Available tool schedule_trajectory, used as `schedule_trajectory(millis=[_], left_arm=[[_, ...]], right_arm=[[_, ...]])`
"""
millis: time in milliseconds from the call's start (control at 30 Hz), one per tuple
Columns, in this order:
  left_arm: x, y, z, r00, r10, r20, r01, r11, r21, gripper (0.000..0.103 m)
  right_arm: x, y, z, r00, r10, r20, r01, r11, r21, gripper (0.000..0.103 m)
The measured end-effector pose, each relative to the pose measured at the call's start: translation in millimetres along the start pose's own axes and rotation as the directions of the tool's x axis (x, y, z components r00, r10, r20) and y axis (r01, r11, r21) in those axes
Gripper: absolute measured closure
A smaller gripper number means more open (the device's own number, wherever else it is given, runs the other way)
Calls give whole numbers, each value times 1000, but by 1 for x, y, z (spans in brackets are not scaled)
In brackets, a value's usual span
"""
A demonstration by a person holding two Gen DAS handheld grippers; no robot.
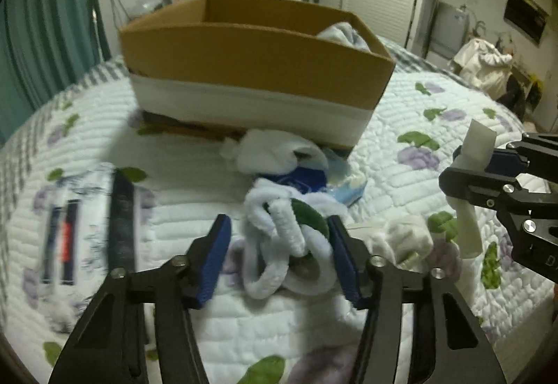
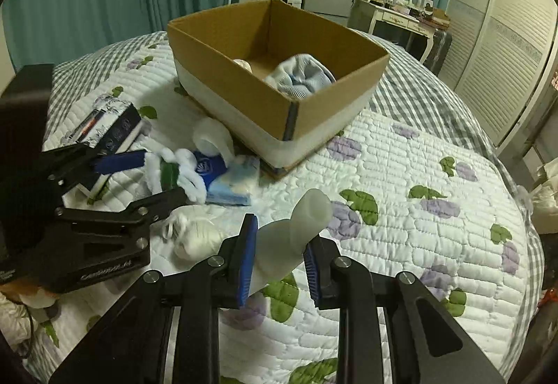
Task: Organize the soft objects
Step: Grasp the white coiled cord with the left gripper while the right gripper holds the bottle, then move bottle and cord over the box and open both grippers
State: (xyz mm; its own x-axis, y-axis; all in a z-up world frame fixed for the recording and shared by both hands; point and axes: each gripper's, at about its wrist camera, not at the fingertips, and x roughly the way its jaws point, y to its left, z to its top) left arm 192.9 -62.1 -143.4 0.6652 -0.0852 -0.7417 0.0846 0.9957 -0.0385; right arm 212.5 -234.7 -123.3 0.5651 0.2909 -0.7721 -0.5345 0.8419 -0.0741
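Gripping a white rolled sock (image 2: 296, 237) in my right tongs (image 2: 279, 265), I could drop it short of the cardboard box (image 2: 244, 112) on the bed (image 2: 418, 175). My left tongs (image 1: 279, 251) straddle a fuzzy white tangle (image 1: 279, 244), only the right pad touching; a loop may slip.

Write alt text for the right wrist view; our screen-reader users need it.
The right gripper clamps a white rolled sock above a quilted bed, with an open cardboard box holding a pale blue sock beyond. At left, the left gripper straddles a fuzzy white toy.
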Motion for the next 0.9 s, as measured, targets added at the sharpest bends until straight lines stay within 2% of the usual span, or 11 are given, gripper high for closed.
schedule_trajectory(millis=[33, 133, 367, 533, 733, 900], left_arm=[[0, 0, 0, 1000, -19, -1, 19, 1000, 3, 62], [-9, -1, -3, 1000, -15, 20, 14, 1000, 28, 65], [-56, 9, -2, 997, -21, 76, 19, 999, 26, 66], [-95, 18, 5, 992, -16, 125, 13, 1000, 21, 66], [-118, 22, 38, 984, -12, 179, 9, 1000, 15, 66], [-125, 32, 79, 971, -4, 240, 0, 1000, 19, 66]], right_arm=[[0, -2, -1, 1000, 4, 0, -4, 1000, 3, 78], [-4, -4, -4, 1000, 3, 3, -3, 1000, 10, 78], [-29, -2, 0, 999, -21, 32, 20, 999, 27, 78], [-64, 8, 14, 995, -37, 93, 34, 999, 37, 78], [-105, 20, 45, 981, -41, 190, 32, 998, 48, 78], [-115, 21, 80, 969, -50, 242, 41, 998, 43, 78]])
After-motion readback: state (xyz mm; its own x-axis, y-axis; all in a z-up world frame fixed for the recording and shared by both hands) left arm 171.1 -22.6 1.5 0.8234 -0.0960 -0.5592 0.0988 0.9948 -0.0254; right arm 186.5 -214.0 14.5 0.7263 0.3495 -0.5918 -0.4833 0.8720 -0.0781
